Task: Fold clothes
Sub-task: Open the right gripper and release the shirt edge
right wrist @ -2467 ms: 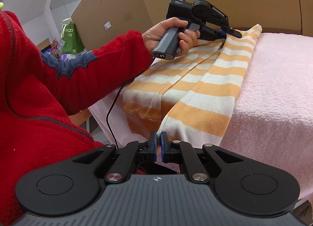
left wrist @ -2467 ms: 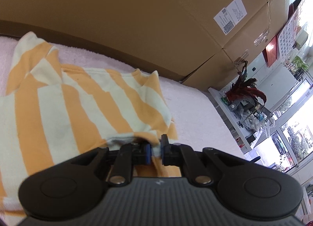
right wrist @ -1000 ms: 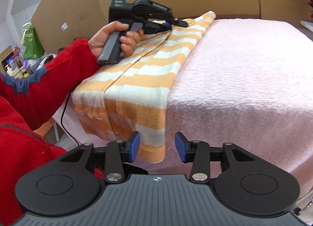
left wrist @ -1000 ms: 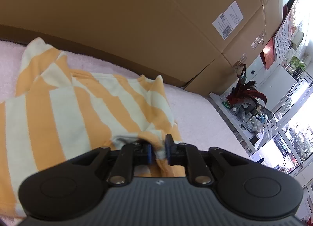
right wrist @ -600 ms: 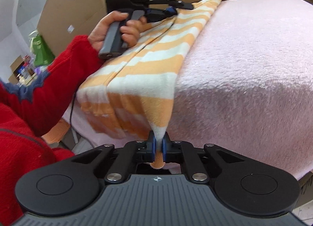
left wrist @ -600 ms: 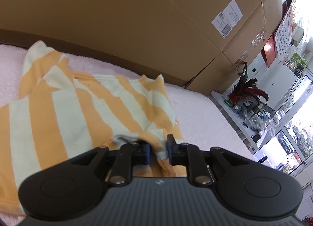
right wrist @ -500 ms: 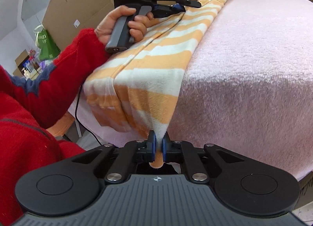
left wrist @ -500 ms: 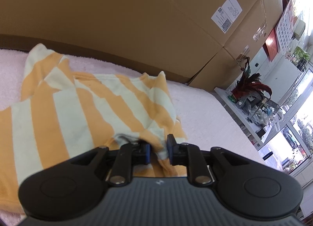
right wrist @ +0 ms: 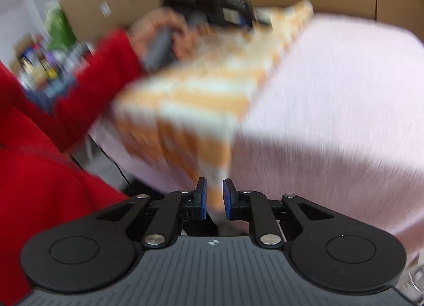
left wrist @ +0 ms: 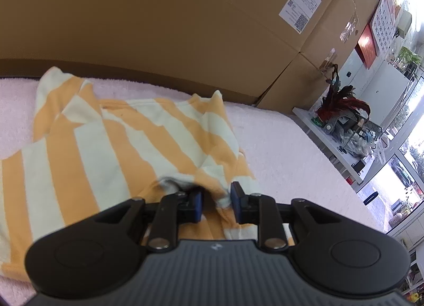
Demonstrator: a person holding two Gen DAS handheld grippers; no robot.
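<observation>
An orange-and-cream striped garment (left wrist: 119, 152) lies on a pink fleece-covered table (left wrist: 281, 152). My left gripper (left wrist: 216, 201) is at its far bunched corner; the pads stand apart, with cloth touching the right pad and a dark gap at the left pad. In the blurred right wrist view the garment (right wrist: 201, 94) runs along the table's left side and its near hem hangs over the front edge. My right gripper (right wrist: 213, 197) has that hem between slightly parted pads. A hand (right wrist: 159, 33) holds the left gripper (right wrist: 212, 6) at the far end.
Large cardboard boxes (left wrist: 185, 27) wall off the back of the table. A white shelf with a feathered ornament (left wrist: 341, 120) stands to the right by windows. A person's red sleeve (right wrist: 39, 173) fills the left of the right wrist view. Bare pink fleece (right wrist: 331, 107) lies right of the garment.
The right gripper opened, shut on the hanging hem, and now its pads have parted again while it moves fast. The left gripper's pads have widened steadily around the bunched corner.
</observation>
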